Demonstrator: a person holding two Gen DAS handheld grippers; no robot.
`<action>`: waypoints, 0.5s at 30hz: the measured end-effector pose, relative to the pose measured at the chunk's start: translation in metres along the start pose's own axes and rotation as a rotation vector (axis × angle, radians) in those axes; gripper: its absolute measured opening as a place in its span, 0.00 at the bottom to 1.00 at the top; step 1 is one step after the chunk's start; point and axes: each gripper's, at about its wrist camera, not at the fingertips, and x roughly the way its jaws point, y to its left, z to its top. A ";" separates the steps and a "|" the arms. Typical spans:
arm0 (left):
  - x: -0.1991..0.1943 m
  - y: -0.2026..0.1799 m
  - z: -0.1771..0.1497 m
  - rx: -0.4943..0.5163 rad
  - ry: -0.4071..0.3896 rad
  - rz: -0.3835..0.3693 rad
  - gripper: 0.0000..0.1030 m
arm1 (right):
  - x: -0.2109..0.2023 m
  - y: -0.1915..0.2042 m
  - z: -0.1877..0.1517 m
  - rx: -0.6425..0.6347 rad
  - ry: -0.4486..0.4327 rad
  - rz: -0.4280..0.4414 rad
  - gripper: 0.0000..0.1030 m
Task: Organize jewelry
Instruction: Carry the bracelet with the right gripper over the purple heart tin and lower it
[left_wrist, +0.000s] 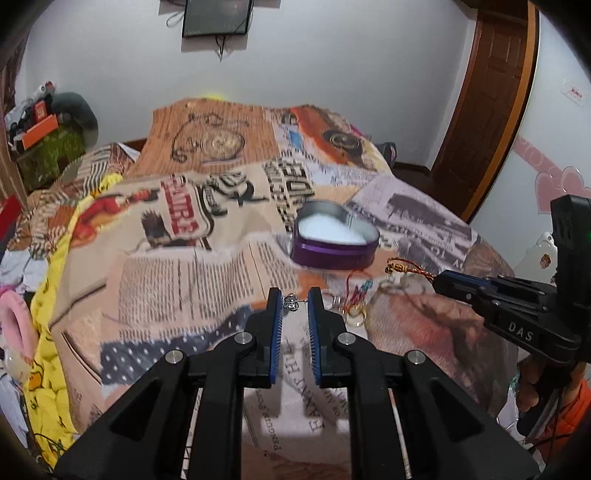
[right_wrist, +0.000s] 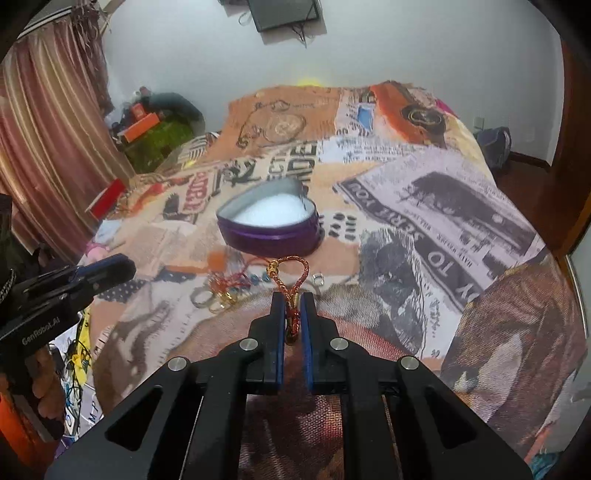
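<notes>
A bed covered by a newspaper-and-poster print blanket (left_wrist: 207, 266) is shown in a white-walled room, with a striped curtain (right_wrist: 48, 147) at one side and a brown wooden door (left_wrist: 491, 110) at the other. One open heart-shaped purple tin with white lining (right_wrist: 269, 225) is seen on the blanket. Near it lies a loose heap of rings and red cords (right_wrist: 221, 291), too blurred to be counted.

A red-and-gold braided cord bracelet (right_wrist: 291, 280) is clamped between the narrowly set fingers of the right gripper (right_wrist: 294, 314); its long axis runs along the fingers, the loop pointing toward the tin.

A small silver ornament (left_wrist: 291, 301) is pinched in the left gripper (left_wrist: 295, 306), whose fingers are set moderately apart.
</notes>
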 end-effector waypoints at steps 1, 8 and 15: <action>-0.003 -0.001 0.003 0.002 -0.010 0.001 0.12 | -0.003 0.002 0.002 -0.003 -0.011 -0.001 0.07; -0.013 -0.007 0.021 0.025 -0.068 -0.002 0.12 | -0.016 0.009 0.015 -0.011 -0.066 0.008 0.07; -0.013 -0.011 0.043 0.039 -0.112 -0.008 0.12 | -0.018 0.007 0.033 -0.001 -0.113 0.020 0.07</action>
